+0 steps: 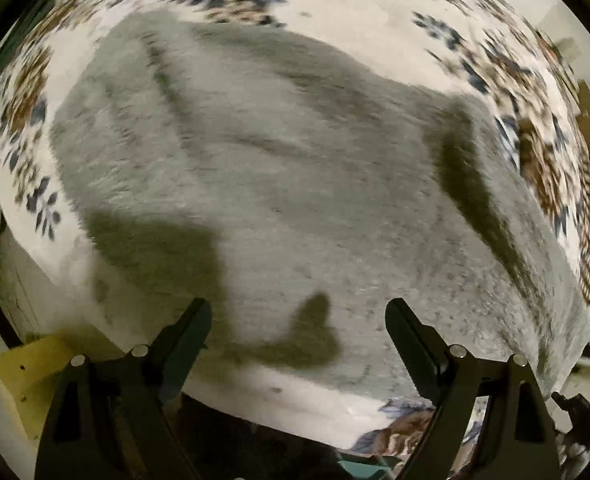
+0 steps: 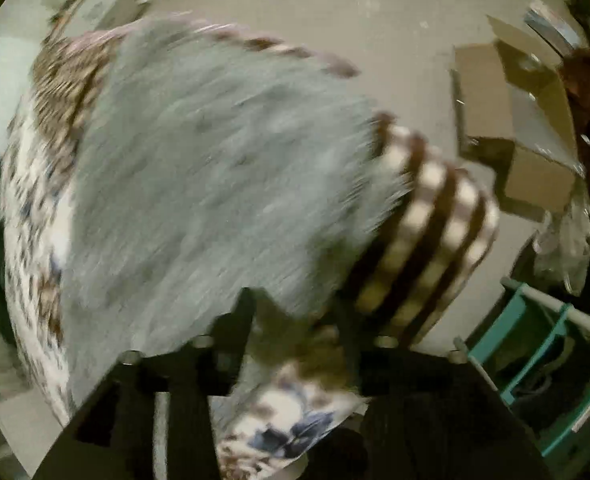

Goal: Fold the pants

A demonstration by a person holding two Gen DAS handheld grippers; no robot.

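Grey pants lie spread over a table covered with a white floral cloth. My left gripper hangs just above the near part of the pants, jaws wide apart and empty. In the right wrist view the pants fill the middle, blurred by motion. My right gripper sits at the pants' near edge by the table corner, jaws apart with cloth showing between them. Whether they touch the cloth is unclear.
The floral cloth's striped border hangs over the table's right corner. Cardboard boxes stand on the floor beyond. A teal frame is at lower right. A yellow block sits at lower left below the table edge.
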